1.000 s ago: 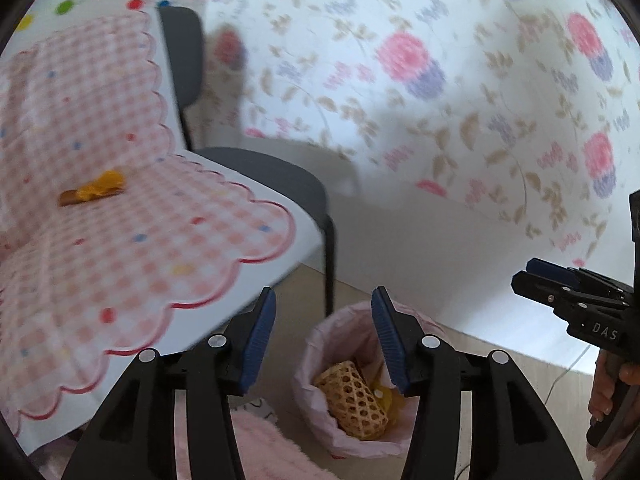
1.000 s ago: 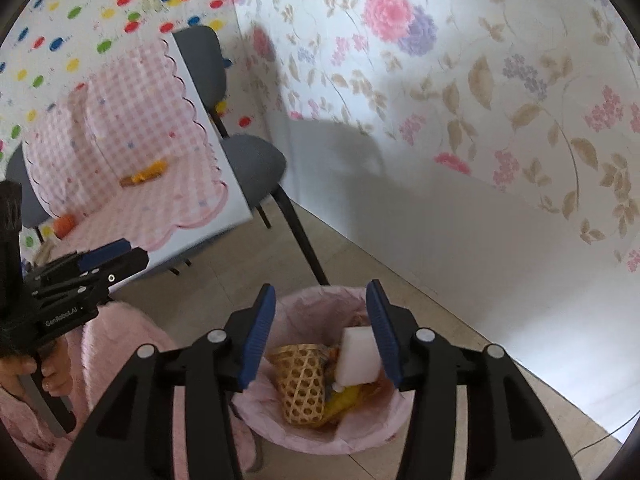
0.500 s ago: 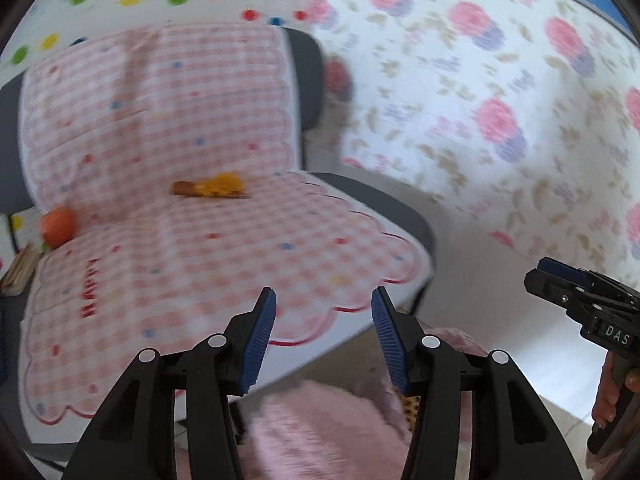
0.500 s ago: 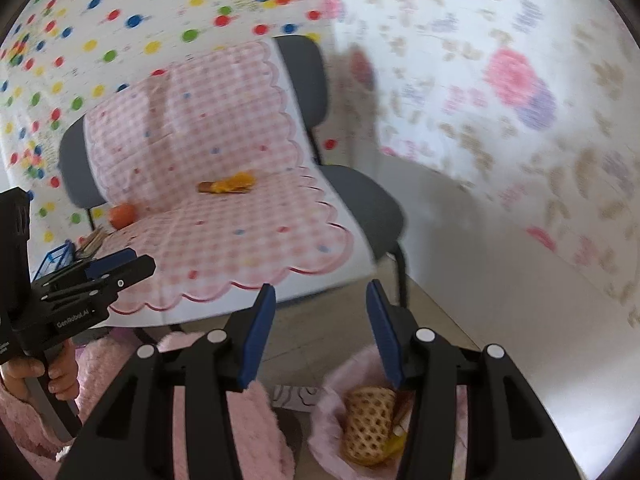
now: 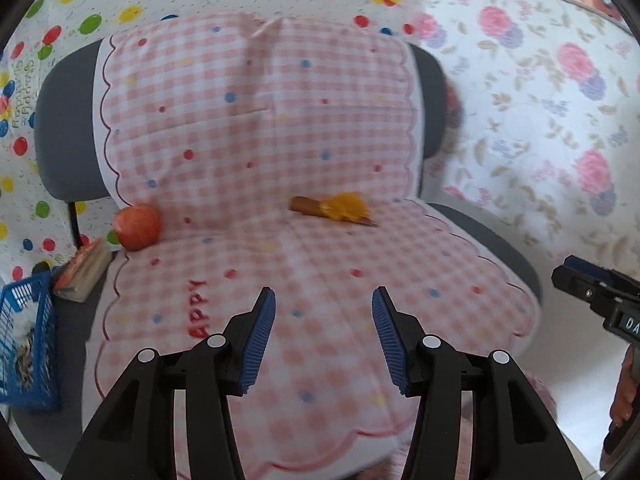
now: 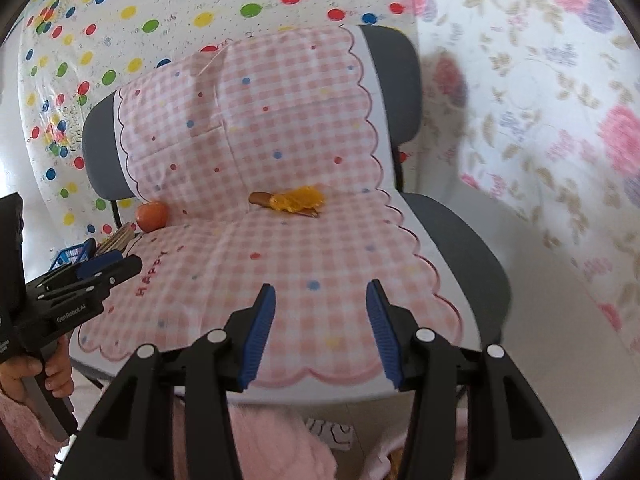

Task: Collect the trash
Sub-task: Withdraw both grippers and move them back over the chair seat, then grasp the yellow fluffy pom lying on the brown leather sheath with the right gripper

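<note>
Trash: an orange crumpled wrapper (image 5: pixel 347 209) with a brown stick-like piece (image 5: pixel 305 204) at its left end, lying on the pink checked cloth (image 5: pixel 320 288) where seat meets backrest of a grey chair (image 5: pixel 66 132), roughly centred across the seat. Seen again from the right wrist view at (image 6: pixel 298 199), the brown end (image 6: pixel 259 198) pointing left. Well to the left, at the cloth's edge, a round orange-red fruit (image 5: pixel 137 227), apart from the wrapper; beside it and lower, a stack of flat wooden-looking items (image 5: pixel 82 270), too blurred to name, and a blue mesh basket (image 5: pixel 30 340) holding something pale. Left tool (image 5: pixel 323 334) poised above the front of the seat, blue-ribbed pads parted about halfway, nothing between them, pointed toward the wrapper but well short of it. Right tool (image 6: pixel 319 330) likewise half parted and empty, over the seat's front right part, also aimed up the seat toward the wrapper. Each tool visible in the other's view: right one at the right edge (image 5: pixel 592 294), gripped from below by a hand (image 5: pixel 624 394); left one at the left edge (image 6: pixel 86 276), gripped by a hand (image 6: pixel 30 372). Behind the chair, a dotted sheet (image 5: pixel 132 12) on the left and flowered wallpaper (image 5: pixel 560 100) on the right. Below the seat's front edge, pink fluffy fabric (image 6: pixel 272 440).
</note>
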### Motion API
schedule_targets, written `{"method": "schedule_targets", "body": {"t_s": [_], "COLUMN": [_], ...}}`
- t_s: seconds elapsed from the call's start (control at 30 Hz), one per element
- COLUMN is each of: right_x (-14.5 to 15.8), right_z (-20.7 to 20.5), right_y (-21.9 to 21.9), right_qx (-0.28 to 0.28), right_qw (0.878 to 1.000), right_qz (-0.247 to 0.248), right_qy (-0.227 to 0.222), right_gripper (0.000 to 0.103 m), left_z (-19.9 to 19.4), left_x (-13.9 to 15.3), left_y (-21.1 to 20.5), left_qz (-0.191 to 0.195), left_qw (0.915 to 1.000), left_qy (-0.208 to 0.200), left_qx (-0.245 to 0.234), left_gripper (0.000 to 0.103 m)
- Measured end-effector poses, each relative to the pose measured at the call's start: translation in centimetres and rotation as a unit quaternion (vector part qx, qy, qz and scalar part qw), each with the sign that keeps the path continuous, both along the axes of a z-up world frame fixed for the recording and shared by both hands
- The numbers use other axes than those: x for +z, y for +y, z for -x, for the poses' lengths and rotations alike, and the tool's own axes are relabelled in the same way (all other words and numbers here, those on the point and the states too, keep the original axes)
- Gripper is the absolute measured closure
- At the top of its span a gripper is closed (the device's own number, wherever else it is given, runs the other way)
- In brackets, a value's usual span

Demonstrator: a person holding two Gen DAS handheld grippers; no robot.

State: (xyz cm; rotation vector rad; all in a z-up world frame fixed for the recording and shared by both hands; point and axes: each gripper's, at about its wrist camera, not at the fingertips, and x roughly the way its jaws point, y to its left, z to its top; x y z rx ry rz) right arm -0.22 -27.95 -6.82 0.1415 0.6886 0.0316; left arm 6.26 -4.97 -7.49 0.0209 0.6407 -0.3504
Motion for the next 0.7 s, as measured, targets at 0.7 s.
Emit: {"method": "schedule_targets", "body": {"t_s": [0.7], "right_x": [-5.7], "right_z": [-20.7], "right_y": [3.0], "right_qx": [0.088], "right_qw": [0.994], "right_qz": [0.005], "right_qy": [0.065], "right_gripper": [0.056], "left_z": [-14.4], "left_x": [-2.1], "left_y": [1.8], "left_qz": [-0.021], "left_qw": [0.9984], "left_qy": [0.021], "left_qx": [0.049], "left_gripper": [0.038]}}
